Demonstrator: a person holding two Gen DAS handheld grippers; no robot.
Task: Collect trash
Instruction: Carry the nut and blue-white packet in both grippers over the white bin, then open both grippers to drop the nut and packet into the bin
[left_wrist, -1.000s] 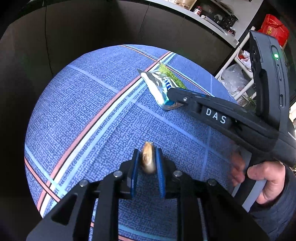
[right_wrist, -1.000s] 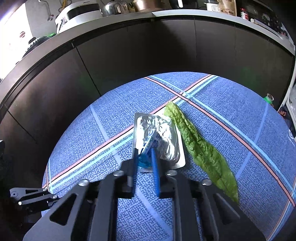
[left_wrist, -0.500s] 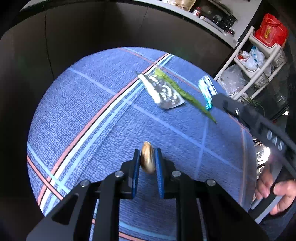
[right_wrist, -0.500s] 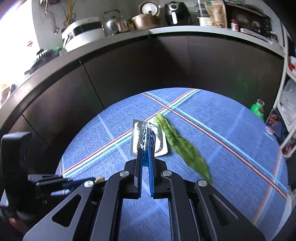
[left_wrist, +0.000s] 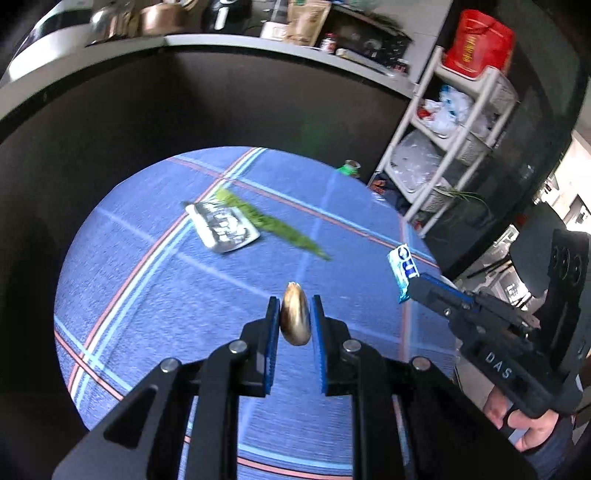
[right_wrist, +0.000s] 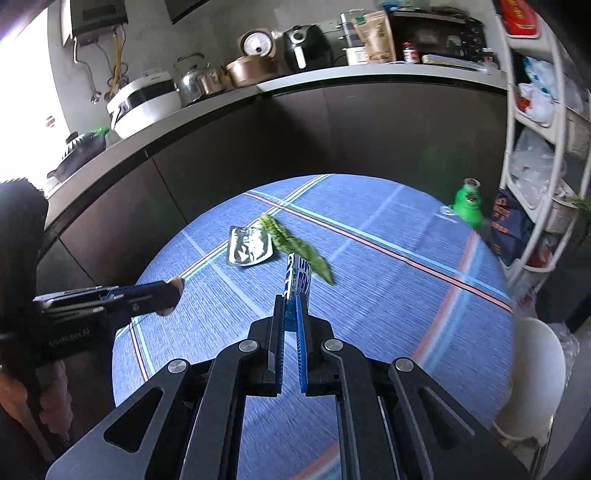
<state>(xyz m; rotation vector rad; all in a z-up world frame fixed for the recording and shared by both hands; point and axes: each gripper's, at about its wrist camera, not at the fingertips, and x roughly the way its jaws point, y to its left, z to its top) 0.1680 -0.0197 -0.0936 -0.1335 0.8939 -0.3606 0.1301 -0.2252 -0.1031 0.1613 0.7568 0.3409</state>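
Note:
My left gripper (left_wrist: 294, 314) is shut on a small golden-brown oval shell (left_wrist: 294, 321) and holds it above the blue plaid tablecloth (left_wrist: 147, 295). In the right wrist view the left gripper (right_wrist: 171, 291) reaches in from the left with the shell (right_wrist: 176, 282) at its tip. My right gripper (right_wrist: 291, 306) is shut on a blue-and-white wrapper (right_wrist: 297, 277) that stands up between its pads. In the left wrist view the right gripper (left_wrist: 424, 286) holds the wrapper (left_wrist: 402, 267) at the right. A silver foil pouch (left_wrist: 221, 229) and a green leaf (left_wrist: 273, 225) lie on the cloth.
A green bottle (right_wrist: 467, 203) stands at the table's far right edge. A white shelf rack (left_wrist: 454, 140) with bags is beyond it. A white bowl-like container (right_wrist: 535, 365) sits at the right. A dark cabinet counter (right_wrist: 332, 122) with kitchen appliances curves behind the table.
The right gripper has lifted the wrapper off the foil pouch and drawn back to the right. Both grippers have risen, so the table looks smaller and farther. The left still grips the shell.

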